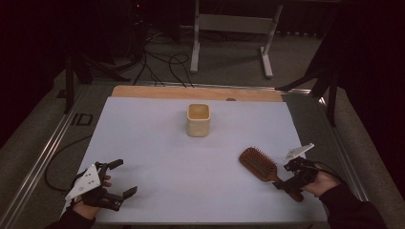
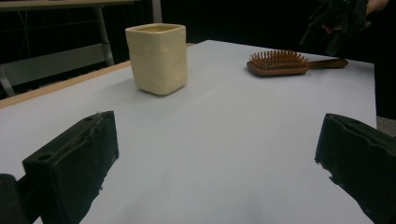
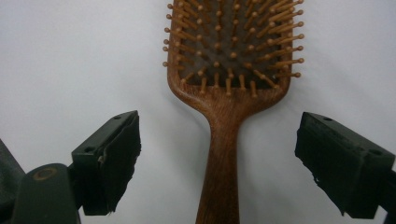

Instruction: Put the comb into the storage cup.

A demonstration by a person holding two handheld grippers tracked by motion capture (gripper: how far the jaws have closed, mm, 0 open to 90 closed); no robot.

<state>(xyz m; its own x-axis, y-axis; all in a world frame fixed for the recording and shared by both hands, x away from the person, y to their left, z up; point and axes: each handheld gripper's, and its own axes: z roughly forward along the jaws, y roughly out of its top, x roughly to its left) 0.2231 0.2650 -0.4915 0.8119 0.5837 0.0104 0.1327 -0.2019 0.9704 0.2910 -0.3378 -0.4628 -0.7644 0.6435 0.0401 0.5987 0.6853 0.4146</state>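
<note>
Wooden hairbrush (image 3: 224, 93) lies bristles-up near the counter's (image 1: 157, 157) right front, its handle between the right gripper's (image 3: 217, 161) released jaws, untouched; an off-centre squeeze could likely twist it aside. The left gripper (image 2: 215, 163) rests agape. Farther: 1 cream cup (image 1: 198, 119), white sheet, dim cabled floor.

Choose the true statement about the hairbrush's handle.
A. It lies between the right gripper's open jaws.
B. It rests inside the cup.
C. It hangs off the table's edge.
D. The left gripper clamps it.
A: in the right gripper view the handle lies between the right gripper's open jaws, neither touching it.
</note>
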